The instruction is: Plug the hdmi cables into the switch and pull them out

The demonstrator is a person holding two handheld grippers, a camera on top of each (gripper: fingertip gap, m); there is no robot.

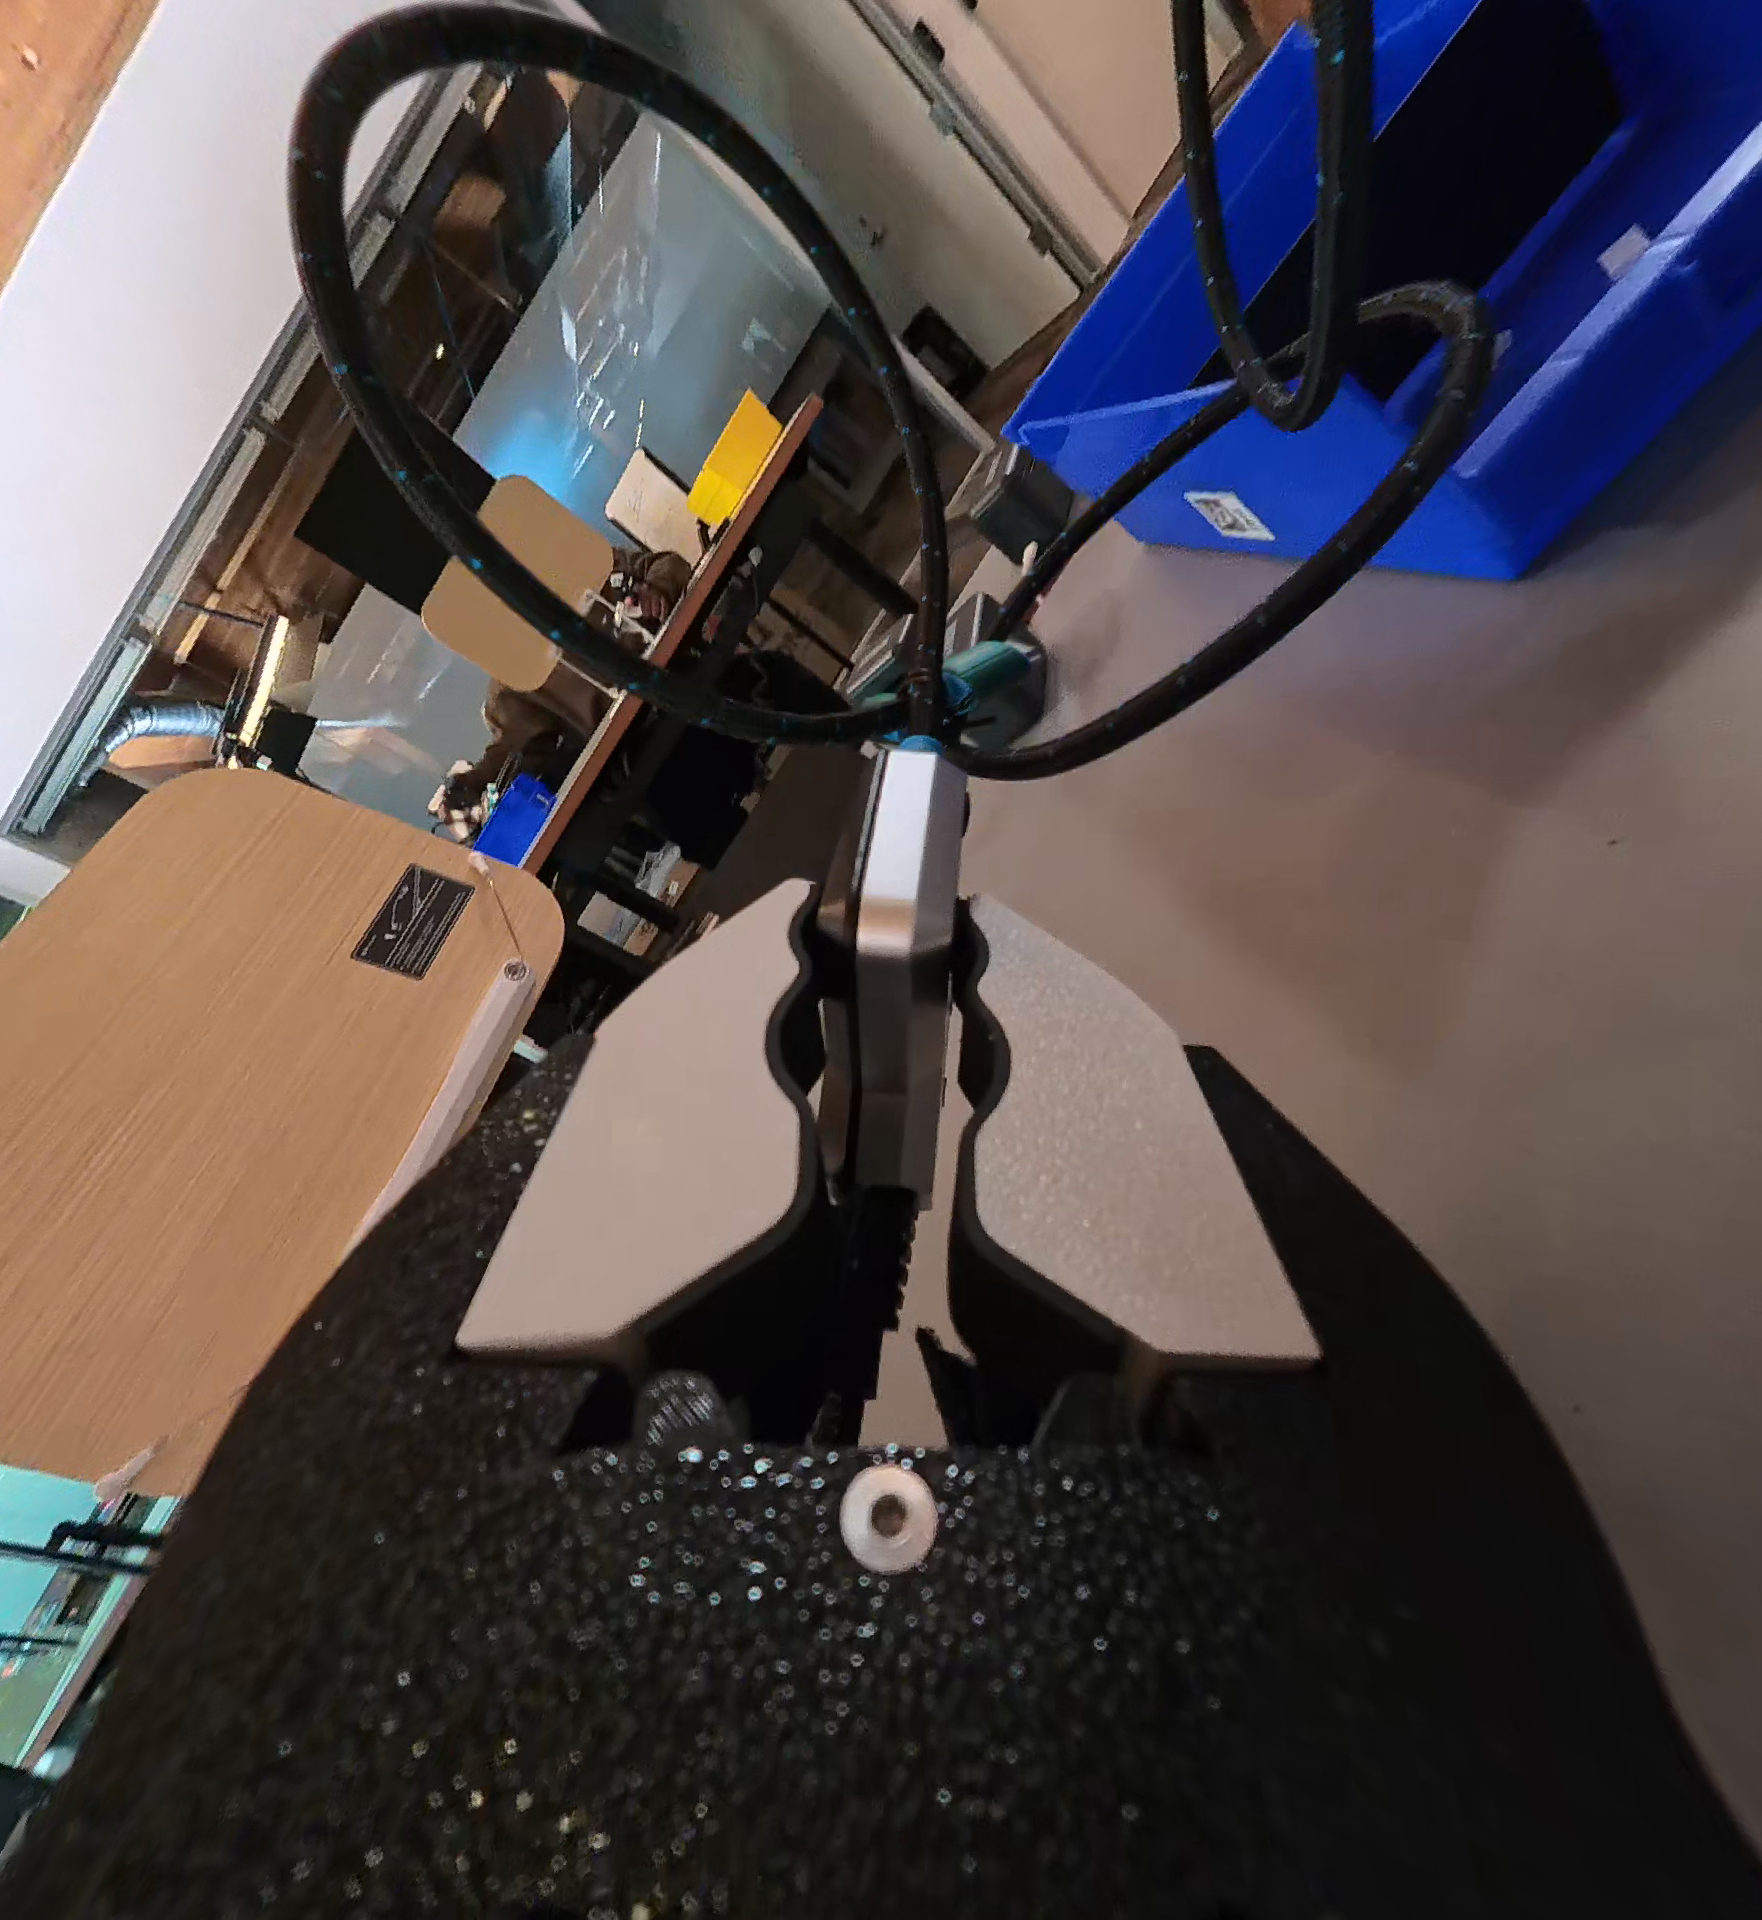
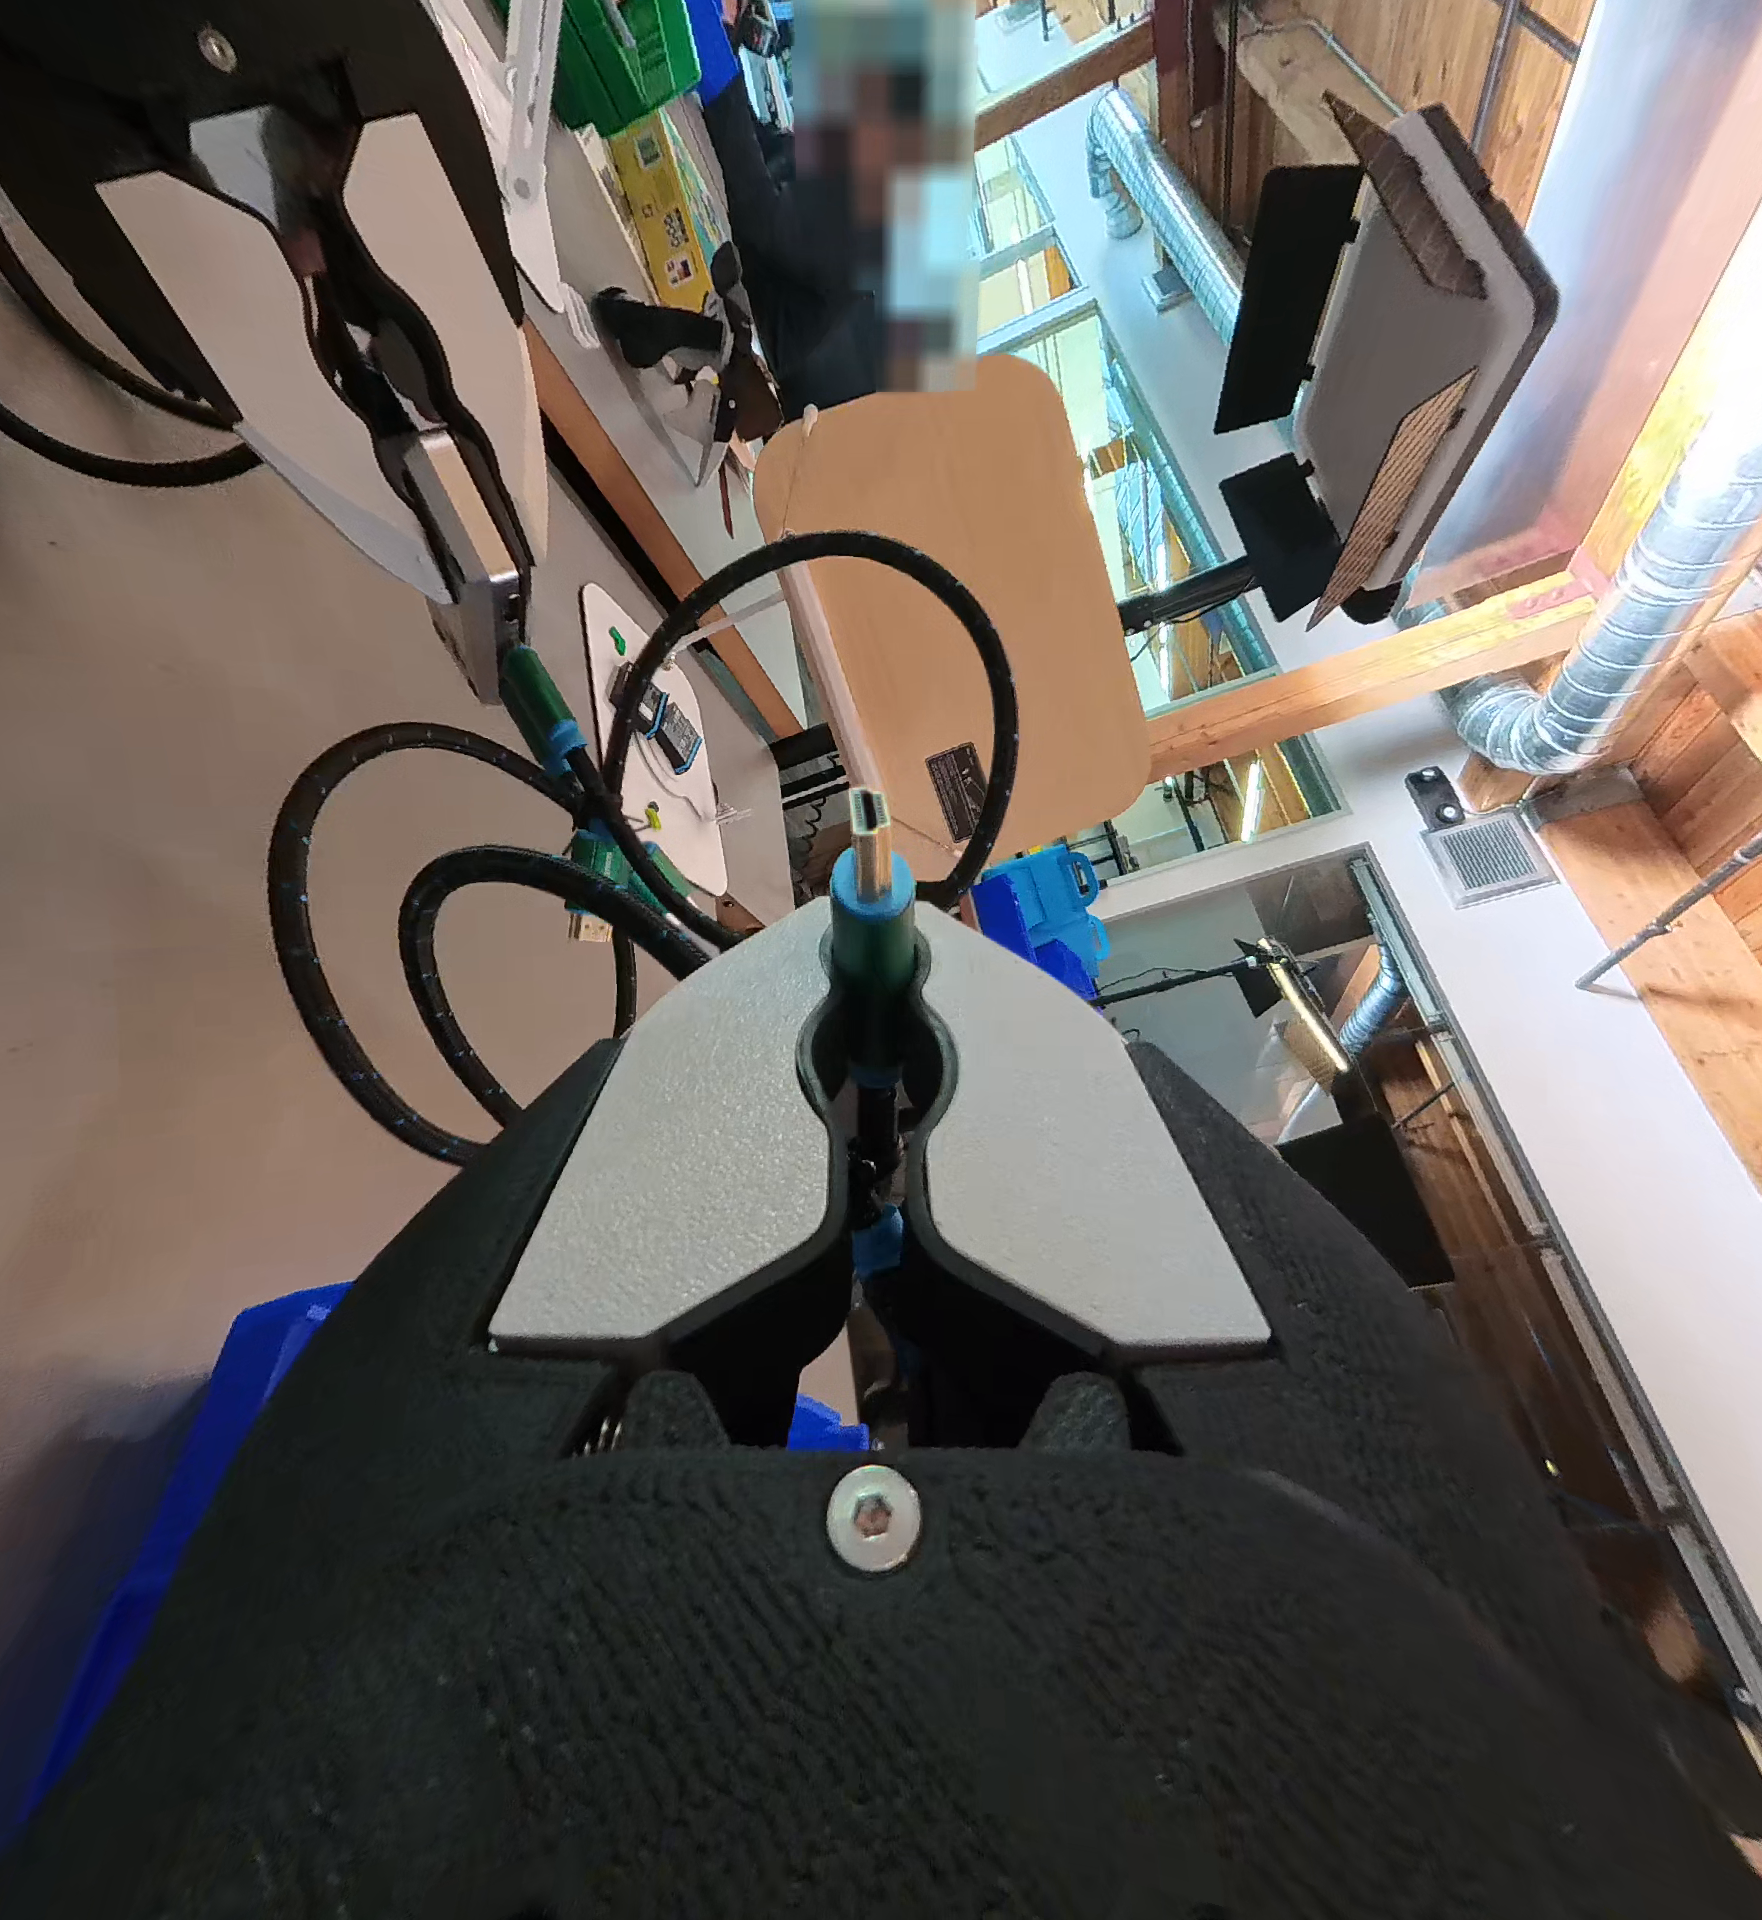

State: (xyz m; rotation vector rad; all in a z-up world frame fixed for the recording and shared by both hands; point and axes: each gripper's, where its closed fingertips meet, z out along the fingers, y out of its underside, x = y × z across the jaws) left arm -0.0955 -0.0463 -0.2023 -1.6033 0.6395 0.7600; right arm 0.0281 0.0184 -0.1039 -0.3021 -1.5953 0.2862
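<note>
Your left gripper is clamped on a slim silver-grey metal adapter block, both pads pressed to its flat sides. The block sticks out past the fingertips toward 12 o'clock. From its far end a green-and-blue plug leads into a black braided cable with blue flecks. That cable curls in a wide loop from 10 to 12 o'clock above the tips, and another stretch of it sweeps off to 2 o'clock toward a blue plastic bin on the grey tabletop.

Your right gripper is closed tight around a green cable plug with a blue collar. The plug's body sits in the rounded notch between the fingers. Its gold metal connector tip points out at 12 o'clock, free in the air. In the right wrist view, your left gripper and its block lie at 10 o'clock, well apart from that tip. Between them, at 9 to 10 o'clock, cable loops rest near a second loose green plug. A light wooden chair back stands beyond at 12 to 1 o'clock.
</note>
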